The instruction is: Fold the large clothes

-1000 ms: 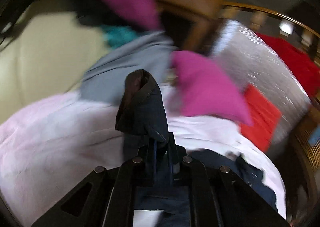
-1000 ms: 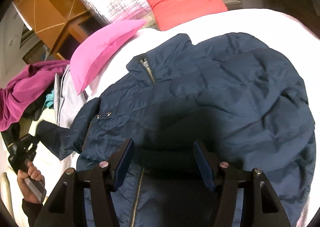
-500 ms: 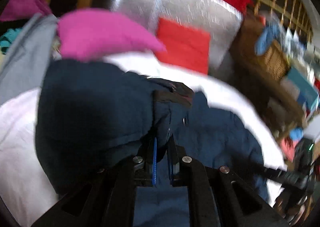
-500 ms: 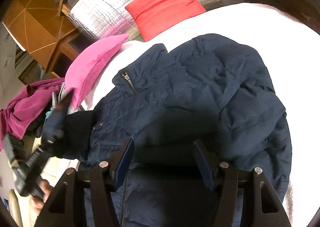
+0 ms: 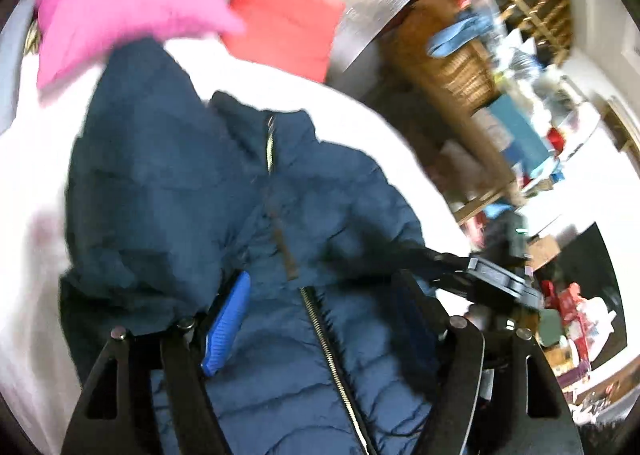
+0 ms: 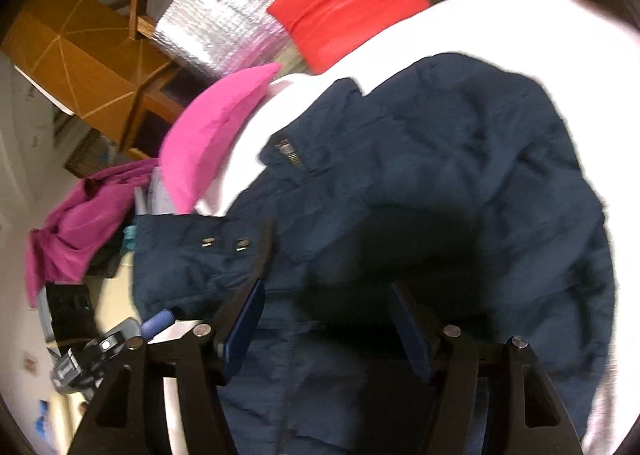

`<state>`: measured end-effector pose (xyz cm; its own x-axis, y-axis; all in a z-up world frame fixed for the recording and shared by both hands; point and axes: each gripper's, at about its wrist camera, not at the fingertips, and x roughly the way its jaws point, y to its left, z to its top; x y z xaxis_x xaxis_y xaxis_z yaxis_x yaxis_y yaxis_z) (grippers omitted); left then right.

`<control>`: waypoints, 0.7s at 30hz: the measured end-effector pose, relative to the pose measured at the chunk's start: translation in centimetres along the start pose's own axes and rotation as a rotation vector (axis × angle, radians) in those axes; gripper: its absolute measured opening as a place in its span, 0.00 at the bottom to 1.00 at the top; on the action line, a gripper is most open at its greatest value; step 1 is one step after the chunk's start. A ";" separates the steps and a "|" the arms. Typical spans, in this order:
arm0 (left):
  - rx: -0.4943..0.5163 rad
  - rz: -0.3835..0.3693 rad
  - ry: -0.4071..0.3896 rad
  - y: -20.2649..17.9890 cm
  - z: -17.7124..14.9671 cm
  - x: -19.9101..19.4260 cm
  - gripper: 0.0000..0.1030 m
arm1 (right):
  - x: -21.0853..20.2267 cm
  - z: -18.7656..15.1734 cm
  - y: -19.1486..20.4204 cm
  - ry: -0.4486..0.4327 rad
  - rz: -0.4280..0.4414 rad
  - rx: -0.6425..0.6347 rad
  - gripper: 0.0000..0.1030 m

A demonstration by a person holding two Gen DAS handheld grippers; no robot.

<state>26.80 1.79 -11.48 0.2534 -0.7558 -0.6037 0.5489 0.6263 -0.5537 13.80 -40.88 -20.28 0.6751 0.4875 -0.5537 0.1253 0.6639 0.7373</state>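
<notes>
A: Navy quilted fabric fills the bottom of both views. That is the jacket (image 5: 248,215), spread on the white bed cover (image 5: 32,183), zip side up.

B: Which way does it run?

A: In the left wrist view its long axis goes from the lower centre of the frame up to the collar at the upper centre, along the zip (image 5: 332,355). In the right wrist view the jacket (image 6: 440,183) leans from the lower centre towards the collar at upper left of the garment. One sleeve (image 6: 192,255) lies folded across the chest at centre left, its cuff with two metal snaps.

B: And the tongs?

A: The left gripper (image 5: 324,303) has just been opening. Its jaws stand spread, and the blue pad (image 5: 226,325) on the left touches the sleeve's edge without pinching it. The right gripper (image 6: 328,315) also stands spread over the lower front, and I see nothing pinched, though shadow hides the cloth there. The right gripper (image 5: 480,279) shows at the right edge of the left view, and the left gripper (image 6: 120,339) at the lower left of the right view.

B: Further back?

A: A pink pillow (image 6: 216,131) just beyond the collar, touching the cover's edge. Past it are a red cushion (image 6: 348,3) on a silver quilted sheet (image 6: 224,19) and, at upper left, a wooden table (image 6: 84,63). A magenta garment (image 6: 80,231) is heaped at centre left. The left view is blurred, with a wicker basket (image 5: 460,67) at upper right.
</notes>
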 end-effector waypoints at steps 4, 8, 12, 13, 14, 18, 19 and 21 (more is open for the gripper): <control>-0.030 0.022 -0.117 1.2 0.7 -2.8 0.72 | 3.2 0.3 1.4 0.102 0.141 0.047 0.69; -0.152 0.065 -0.212 3.8 1.2 -4.4 0.72 | 7.6 -0.3 2.7 0.198 0.226 0.106 0.71; -0.243 0.108 -0.221 5.6 1.3 -3.7 0.72 | 11.4 -1.2 3.3 0.248 0.280 0.189 0.74; -0.254 0.108 -0.228 5.8 1.4 -3.6 0.72 | 12.1 -1.3 3.6 0.254 0.292 0.194 0.74; -0.263 0.111 -0.235 6.0 1.3 -3.7 0.72 | 12.7 -1.2 4.0 0.254 0.300 0.195 0.74; -0.294 0.137 -0.218 7.0 0.9 -3.4 0.72 | 15.0 -0.6 5.6 0.259 0.353 0.224 0.77; -0.301 0.142 -0.213 7.3 0.9 -3.1 0.72 | 15.4 -0.6 6.0 0.263 0.360 0.226 0.77; -0.310 0.154 -0.206 7.5 0.9 -3.0 0.72 | 16.8 -0.6 7.1 0.276 0.362 0.227 0.77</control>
<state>30.92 8.59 -13.30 0.4855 -0.6514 -0.5831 0.2340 0.7394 -0.6313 25.55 -27.62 -24.57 0.4914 0.8154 -0.3060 0.0939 0.2997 0.9494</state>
